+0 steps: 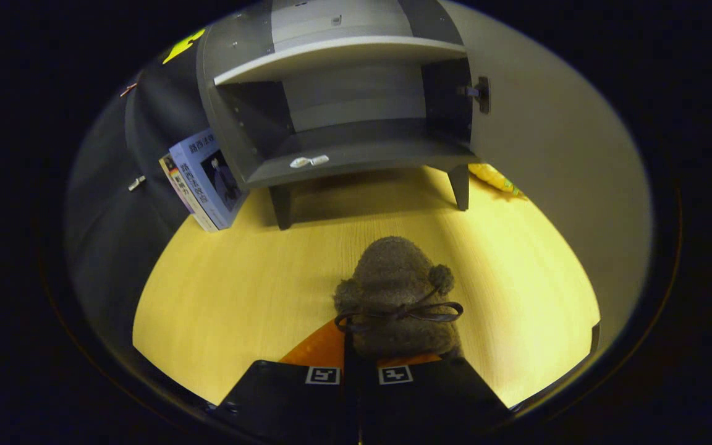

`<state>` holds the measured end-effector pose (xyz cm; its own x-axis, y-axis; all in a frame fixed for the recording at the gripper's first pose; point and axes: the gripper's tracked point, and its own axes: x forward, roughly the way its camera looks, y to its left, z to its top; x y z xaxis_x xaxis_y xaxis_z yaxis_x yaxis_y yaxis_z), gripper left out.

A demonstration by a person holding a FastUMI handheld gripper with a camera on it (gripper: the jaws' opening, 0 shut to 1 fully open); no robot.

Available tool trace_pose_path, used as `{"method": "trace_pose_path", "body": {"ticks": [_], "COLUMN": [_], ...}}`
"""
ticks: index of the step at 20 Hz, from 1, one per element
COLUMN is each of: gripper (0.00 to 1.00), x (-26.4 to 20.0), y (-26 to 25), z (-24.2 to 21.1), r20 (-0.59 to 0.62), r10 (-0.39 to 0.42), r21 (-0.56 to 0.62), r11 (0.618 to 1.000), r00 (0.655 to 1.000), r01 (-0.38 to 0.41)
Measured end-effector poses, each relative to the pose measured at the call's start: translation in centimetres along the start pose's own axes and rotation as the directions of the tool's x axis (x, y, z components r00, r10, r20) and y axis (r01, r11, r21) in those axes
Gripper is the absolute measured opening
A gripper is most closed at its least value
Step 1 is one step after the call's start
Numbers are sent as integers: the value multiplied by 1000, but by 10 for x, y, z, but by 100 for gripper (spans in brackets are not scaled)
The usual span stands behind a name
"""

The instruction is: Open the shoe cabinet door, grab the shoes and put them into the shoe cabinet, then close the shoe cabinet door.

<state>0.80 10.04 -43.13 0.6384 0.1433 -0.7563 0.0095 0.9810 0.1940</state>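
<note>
Right now I read the scene from big to small. Pale wood-grain floor (238, 290) spreads across the middle and lower frame, brightly lit, with the dark cloth wall (121, 204) curving down the left side.

Shoe cabinet (337, 105), grey, stands at top centre on short dark legs. Its door (554, 161) is swung open and runs down the right side of the frame as a broad pale panel, with a dark hinge or latch fitting where it meets the cabinet body. Inside I see one light shelf board (343, 52) across the upper part and the bottom compartment below it. A small pale object (309, 161) lies on the front lip of the bottom board; I cannot tell what it is.

Books (204, 182) lean tilted against the cabinet's left side, resting on the floor at centre left. A yellow item (495, 178) lies on the floor just behind the right leg, partly hidden by the door.

Shoe (396, 296), a fuzzy brown slipper with a dark lace bow and small pompoms, sits at lower centre, toe pointing toward the cabinet, well short of it. Floor between shoe and cabinet is bare.

Gripper (359, 371) shows at bottom centre. Its fingers are drawn close together with the shoe's heel end between them; they appear to pinch it, though the contact itself is hidden.
</note>
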Motion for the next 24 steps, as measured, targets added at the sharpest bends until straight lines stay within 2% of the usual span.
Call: {"method": "trace_pose_path", "body": {"ticks": [6, 11, 17, 20, 24], "gripper": [8, 8, 8, 8, 8], "x": [-69, -97, -89, -63, -6], "y": [9, 16, 24, 27, 40], "z": [81, 160, 267, 325, 387], "r20": [76, 92, 119, 146, 162], "r10": [51, 56, 59, 48, 46], "r21": [-19, -3, -35, -62, -58], "r11": [999, 998, 998, 997, 998], "r00": [996, 994, 991, 988, 986], "r01": [-50, -56, -55, -39, -37]}}
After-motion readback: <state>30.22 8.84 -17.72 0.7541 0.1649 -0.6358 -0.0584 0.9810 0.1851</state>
